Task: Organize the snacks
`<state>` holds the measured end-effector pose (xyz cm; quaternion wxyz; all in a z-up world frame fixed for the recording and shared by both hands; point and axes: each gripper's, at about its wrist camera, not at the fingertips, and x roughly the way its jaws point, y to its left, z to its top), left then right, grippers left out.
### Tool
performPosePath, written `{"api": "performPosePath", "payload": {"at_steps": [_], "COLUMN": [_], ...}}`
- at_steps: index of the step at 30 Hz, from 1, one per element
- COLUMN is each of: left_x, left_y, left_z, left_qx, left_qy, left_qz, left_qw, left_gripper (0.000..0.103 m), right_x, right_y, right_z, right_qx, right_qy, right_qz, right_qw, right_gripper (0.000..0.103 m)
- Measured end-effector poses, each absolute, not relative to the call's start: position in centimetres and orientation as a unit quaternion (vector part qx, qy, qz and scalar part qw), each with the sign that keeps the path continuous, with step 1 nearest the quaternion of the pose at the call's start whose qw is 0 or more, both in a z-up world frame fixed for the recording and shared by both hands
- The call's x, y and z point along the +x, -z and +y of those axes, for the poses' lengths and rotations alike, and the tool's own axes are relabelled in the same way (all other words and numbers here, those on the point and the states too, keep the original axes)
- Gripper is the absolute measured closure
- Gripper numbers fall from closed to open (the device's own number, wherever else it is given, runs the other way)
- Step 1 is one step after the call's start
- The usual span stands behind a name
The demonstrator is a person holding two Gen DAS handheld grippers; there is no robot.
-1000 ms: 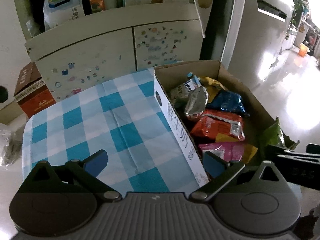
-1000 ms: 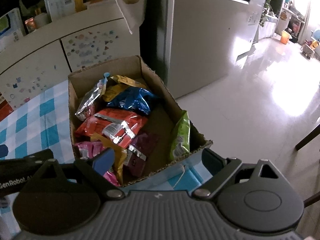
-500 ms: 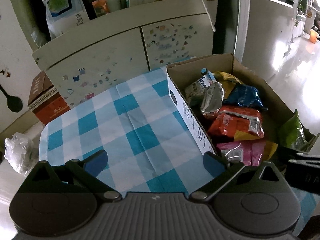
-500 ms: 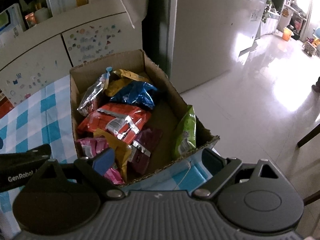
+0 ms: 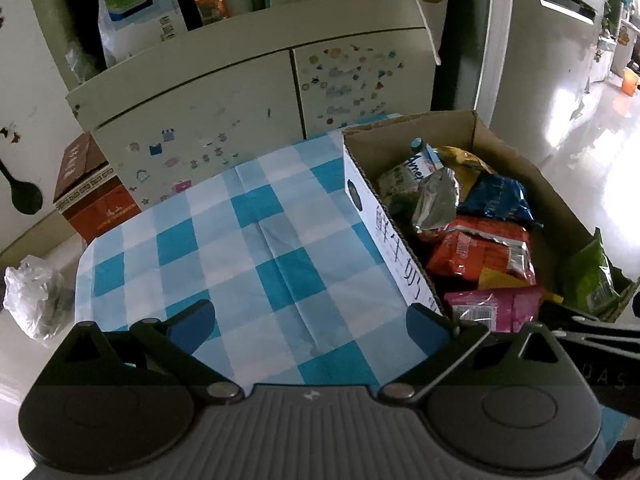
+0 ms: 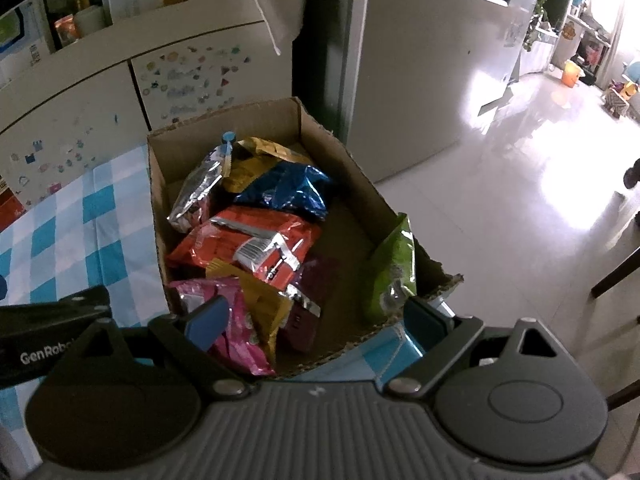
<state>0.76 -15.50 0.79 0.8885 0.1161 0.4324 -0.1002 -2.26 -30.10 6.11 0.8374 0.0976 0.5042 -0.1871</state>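
Observation:
A cardboard box (image 5: 362, 196) (image 6: 158, 208) stands on the right part of a blue-and-white checked tablecloth (image 5: 248, 248). It holds several snack bags: an orange one (image 6: 244, 244), a blue one (image 6: 288, 190), a pink one (image 6: 228, 320), a silver one (image 6: 196, 192), a yellow one (image 6: 264, 156), and a green one (image 6: 394, 268) upright against the right wall. My left gripper (image 5: 308, 326) is open and empty above the cloth beside the box. My right gripper (image 6: 316, 320) is open and empty above the box's near edge.
A white cabinet with stickers (image 5: 240, 120) stands behind the table, with packages on top. A red-brown carton (image 5: 92, 196) and a clear plastic bag (image 5: 32, 296) sit at the left. A grey fridge (image 6: 420, 60) and bright tiled floor (image 6: 520, 200) lie at the right.
Both grippers have pulled back and risen a little, so the box and cloth look farther away. Both stay open and empty. The snacks have not moved.

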Motion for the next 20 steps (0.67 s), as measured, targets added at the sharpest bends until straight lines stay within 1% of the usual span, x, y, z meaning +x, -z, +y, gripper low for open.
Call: {"api": "performPosePath", "payload": {"at_steps": [20], "left_x": [0.68], "left_y": [-1.19], "left_z": [-14.76], "left_qx": [0.116], "left_qy": [0.086], "left_qz": [0.416], "left_qw": [0.898], "left_gripper": [0.0], "right_x": [-2.0], "right_y": [-6.28], "right_z": [-29.15], "right_qx": [0.093], "right_qy": [0.186], "right_qz": [0.499], "right_qw": [0.841], "right_gripper": [0.009]}}
